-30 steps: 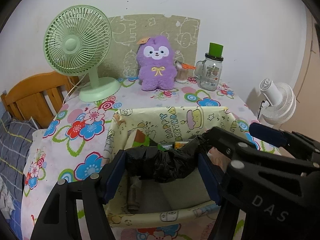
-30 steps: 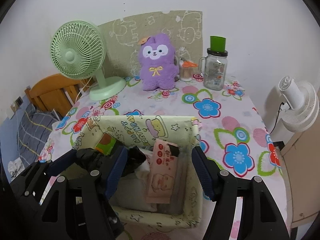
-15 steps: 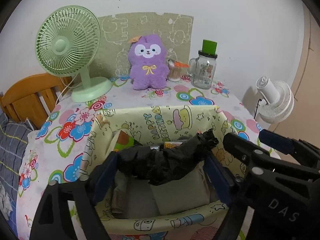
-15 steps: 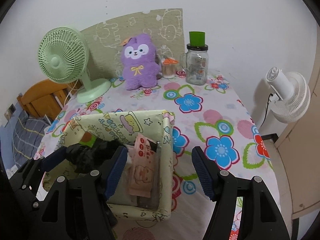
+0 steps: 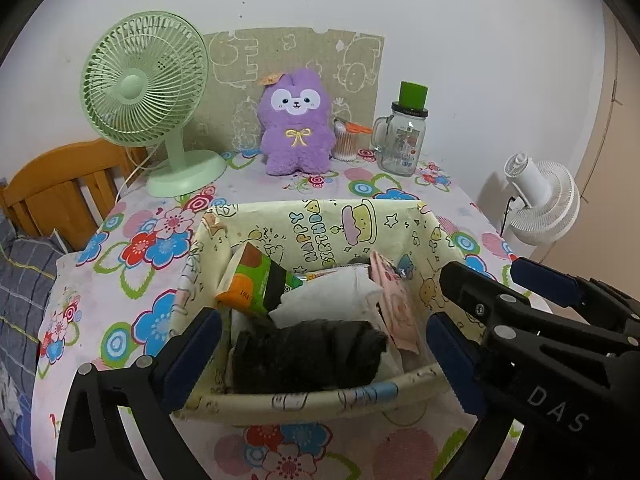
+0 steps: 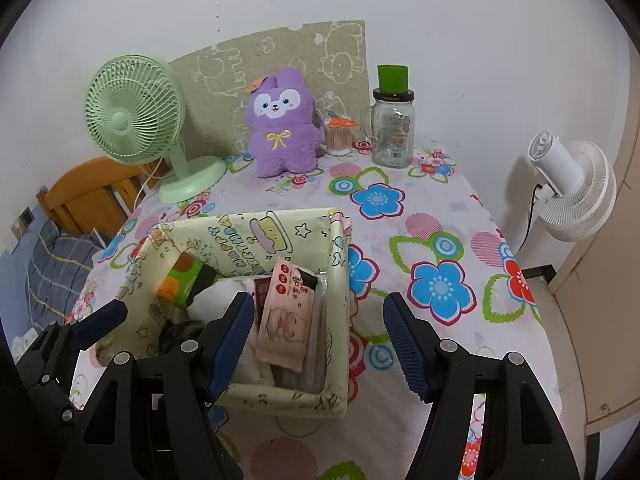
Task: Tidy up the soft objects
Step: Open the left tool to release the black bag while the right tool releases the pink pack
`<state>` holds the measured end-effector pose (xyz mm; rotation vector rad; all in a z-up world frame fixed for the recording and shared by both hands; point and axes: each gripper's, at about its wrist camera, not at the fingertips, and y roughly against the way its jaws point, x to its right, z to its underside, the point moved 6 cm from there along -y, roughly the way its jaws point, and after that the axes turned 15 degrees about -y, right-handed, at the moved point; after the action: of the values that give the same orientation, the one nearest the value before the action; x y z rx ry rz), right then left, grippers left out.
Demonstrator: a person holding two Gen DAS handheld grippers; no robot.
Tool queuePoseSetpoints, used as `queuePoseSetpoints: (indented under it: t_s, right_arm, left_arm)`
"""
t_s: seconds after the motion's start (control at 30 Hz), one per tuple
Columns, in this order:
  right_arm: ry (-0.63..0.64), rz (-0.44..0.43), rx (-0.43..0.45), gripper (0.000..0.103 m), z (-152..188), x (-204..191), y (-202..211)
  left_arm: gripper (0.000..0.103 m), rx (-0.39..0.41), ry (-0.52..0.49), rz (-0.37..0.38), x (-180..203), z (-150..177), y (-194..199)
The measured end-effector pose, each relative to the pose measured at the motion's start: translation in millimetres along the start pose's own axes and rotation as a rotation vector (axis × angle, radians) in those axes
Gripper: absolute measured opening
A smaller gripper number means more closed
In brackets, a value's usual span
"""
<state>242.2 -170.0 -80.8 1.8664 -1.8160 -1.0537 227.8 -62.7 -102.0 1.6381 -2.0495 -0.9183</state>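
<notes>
1. Since a second ago, the black bag (image 5: 308, 354) has dropped from the left tongs (image 5: 320, 340) into the box (image 5: 304, 398); their jaws have just been opening and now stand released, either side of it, not touching.
2. It lies at the box's near end, beside a white pack (image 5: 332, 294), a pink pack (image 6: 286, 312) and a green carton (image 5: 256, 280).
3. Right tongs (image 6: 318, 338) are released, empty, straddling the box's right wall.
4. Behind on the surface (image 6: 420, 208) stands a purple plush (image 5: 296, 124).
</notes>
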Motion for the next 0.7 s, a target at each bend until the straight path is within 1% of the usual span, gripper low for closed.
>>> queuePoseSetpoints:
  t_s: [0.23,0.5,0.53,0.57,0.63,0.7]
  right_arm:
    - [0.01,-0.007,0.021,0.07,9.6,-4.7,13.2]
    - [0.027,-0.028,0.039,0.07,18.7,-8.9,27.6]
    - [0.029,-0.031,0.042,0.072,19.3,-9.5,29.9]
    - [0.033,-0.032,0.047,0.077,20.1,-10.4,32.6]
    - [0.04,-0.026,0.066,0.082,20.4,-11.8,38.2]
    - [0.045,-0.019,0.084,0.082,21.0,-12.7,44.3]
  left_arm:
    - [0.103,0.019,-0.021,-0.031,1.6,5.9,17.1]
    - [0.103,0.027,-0.012,-0.029,0.6,13.7,28.9]
    - [0.103,0.029,-0.011,-0.029,0.6,14.0,30.0]
    - [0.103,0.032,-0.011,-0.026,0.7,14.4,32.3]
    - [0.103,0.039,-0.007,-0.025,0.5,15.0,36.5]
    - [0.103,0.045,-0.008,-0.029,-0.1,16.0,40.5]
